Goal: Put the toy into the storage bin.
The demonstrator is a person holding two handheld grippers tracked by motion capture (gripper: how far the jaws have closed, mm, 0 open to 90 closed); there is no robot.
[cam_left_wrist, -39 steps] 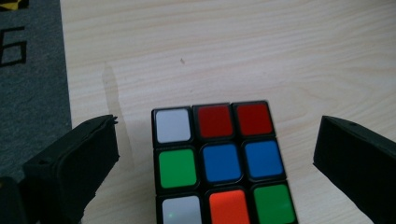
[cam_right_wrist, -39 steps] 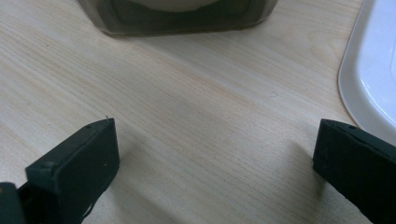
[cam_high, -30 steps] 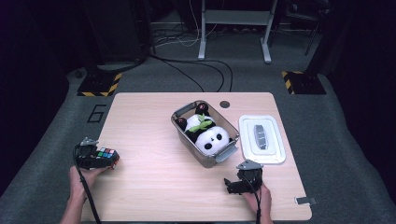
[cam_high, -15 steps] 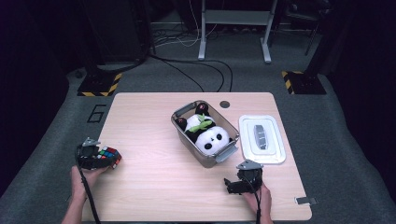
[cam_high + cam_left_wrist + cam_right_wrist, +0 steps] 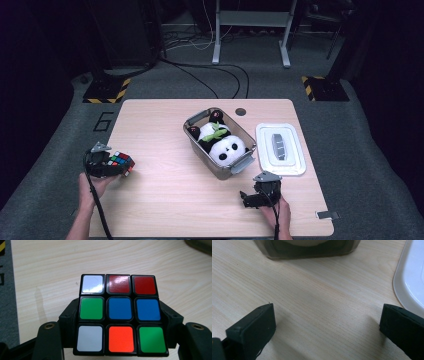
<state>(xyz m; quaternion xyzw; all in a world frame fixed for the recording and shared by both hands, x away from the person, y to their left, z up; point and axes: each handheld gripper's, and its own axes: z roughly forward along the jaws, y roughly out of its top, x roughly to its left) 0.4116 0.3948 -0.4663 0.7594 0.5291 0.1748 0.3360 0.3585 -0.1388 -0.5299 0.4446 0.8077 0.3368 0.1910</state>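
A scrambled colour cube point(image 5: 121, 162) sits between the jaws of my left gripper point(image 5: 118, 165) at the table's left edge. The jaws have just closed on it and press its two sides. In the left gripper view the cube point(image 5: 120, 315) shows a face with a blue centre, held a little above the wood by my left gripper point(image 5: 120, 317). My right gripper point(image 5: 247, 198) rests low near the front right of the table, open. In the right gripper view my right gripper point(image 5: 327, 322) has bare wood between its wide-set jaws.
A clear bin point(image 5: 222, 171) in the middle of the table point(image 5: 165, 200) holds a panda plush point(image 5: 227, 149). Its white lid point(image 5: 295, 160) lies flat to the right, close to my right gripper. Cables and a stand leg are on the floor behind.
My left gripper has closed on the cube and lifted it slightly, shifting a little toward the table's middle. The right hand has kept still.
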